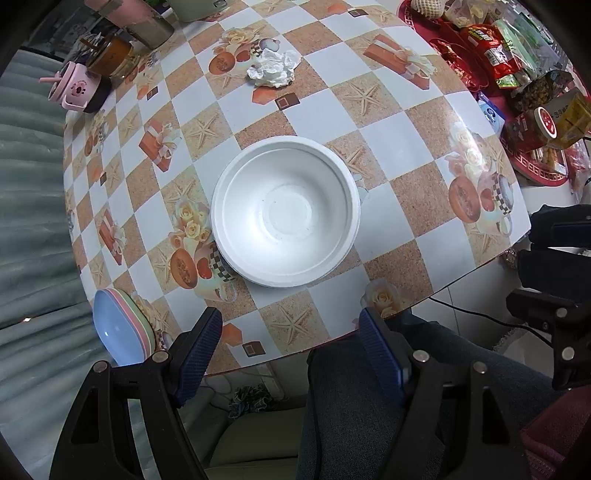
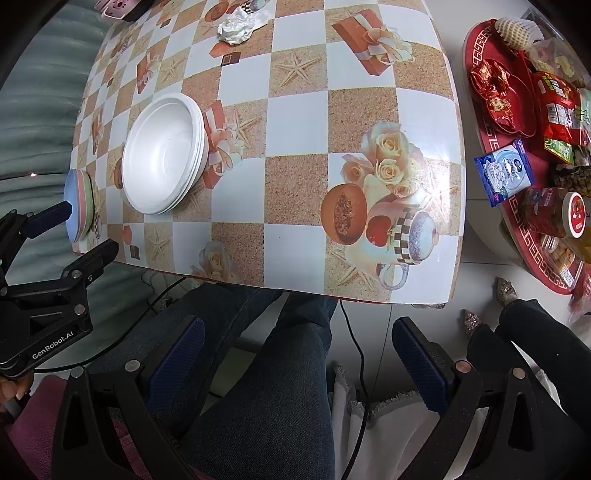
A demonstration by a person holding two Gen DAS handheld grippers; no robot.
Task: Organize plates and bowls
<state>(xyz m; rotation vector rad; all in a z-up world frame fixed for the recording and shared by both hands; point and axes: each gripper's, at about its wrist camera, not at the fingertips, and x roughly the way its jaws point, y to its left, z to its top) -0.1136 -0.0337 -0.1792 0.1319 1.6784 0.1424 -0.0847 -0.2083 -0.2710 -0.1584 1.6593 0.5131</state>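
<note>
A stack of white foam bowls (image 1: 284,212) (image 2: 162,155) sits on the checkered table (image 1: 388,206) (image 2: 303,184). A small stack of coloured plates, blue on top (image 1: 118,325) (image 2: 77,201), rests at the table's near left corner. My left gripper (image 1: 290,350) (image 2: 90,230) hovers over the table's near edge, below the bowls in its view, jaws open and holding nothing. My right gripper (image 2: 299,362) hangs off the table over a person's jeans-clad legs (image 2: 266,369), also open and holding nothing. It shows as black parts at the right edge (image 1: 554,317) of the left wrist view.
A crumpled white tissue (image 1: 275,68) (image 2: 238,24) lies at the far side. Jars and a pink cup (image 1: 74,86) crowd the far left corner. A red tray of snack packets (image 2: 532,147) (image 1: 517,66) stands on a separate table to the right. A black cable (image 2: 354,343) runs below.
</note>
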